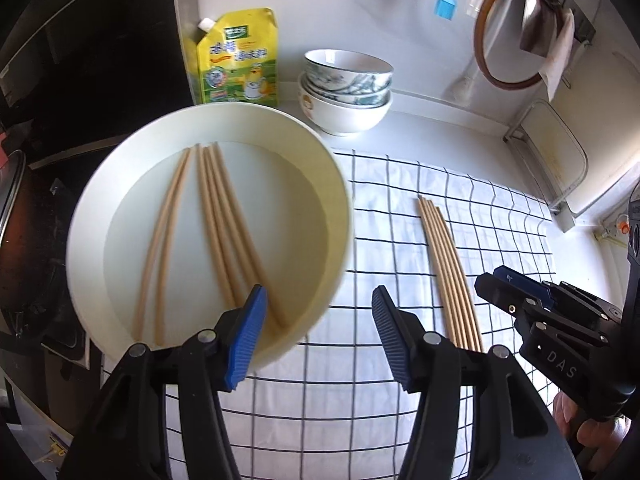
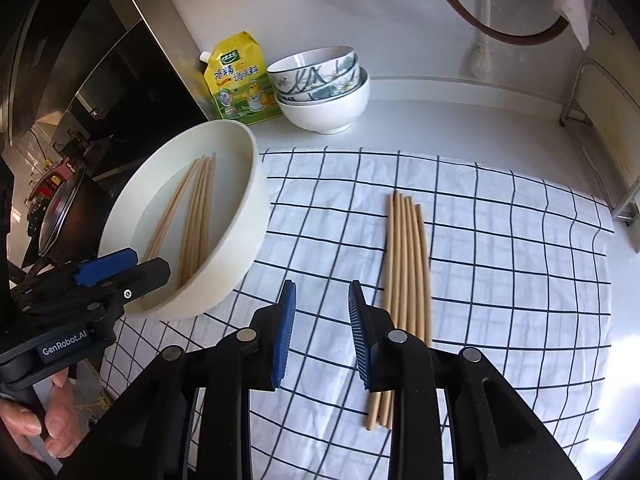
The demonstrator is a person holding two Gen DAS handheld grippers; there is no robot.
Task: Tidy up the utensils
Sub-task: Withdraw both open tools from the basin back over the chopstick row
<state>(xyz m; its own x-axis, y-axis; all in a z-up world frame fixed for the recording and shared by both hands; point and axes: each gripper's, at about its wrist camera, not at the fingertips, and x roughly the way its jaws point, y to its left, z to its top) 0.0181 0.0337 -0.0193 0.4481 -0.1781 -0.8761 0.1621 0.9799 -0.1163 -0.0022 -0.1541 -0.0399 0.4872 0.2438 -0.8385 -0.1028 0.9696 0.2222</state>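
Observation:
A round white basin [image 1: 96, 204] [image 2: 256, 208] sits at the left edge of a checked cloth and holds several wooden chopsticks [image 1: 224, 224] [image 2: 196, 216]. Another bundle of several chopsticks [image 1: 448, 272] [image 2: 408, 264] lies on the cloth [image 1: 400, 200] [image 2: 500, 260] to the right. My left gripper [image 1: 318, 332] [image 2: 120, 266] is open and empty, its left finger over the basin's near rim. My right gripper [image 2: 320, 336] [image 1: 504, 284] is open and empty, just left of the bundle's near end and above the cloth.
Stacked patterned bowls [image 1: 346, 88] [image 2: 320, 88] and a yellow pouch [image 1: 236, 60] [image 2: 240, 80] stand at the back of the white counter. A stove with a pan [image 2: 60, 208] lies left. A wooden-rimmed sieve [image 1: 520, 28] and a blue brush [image 1: 446, 4] hang on the wall. A rack [image 1: 560, 168] stands right.

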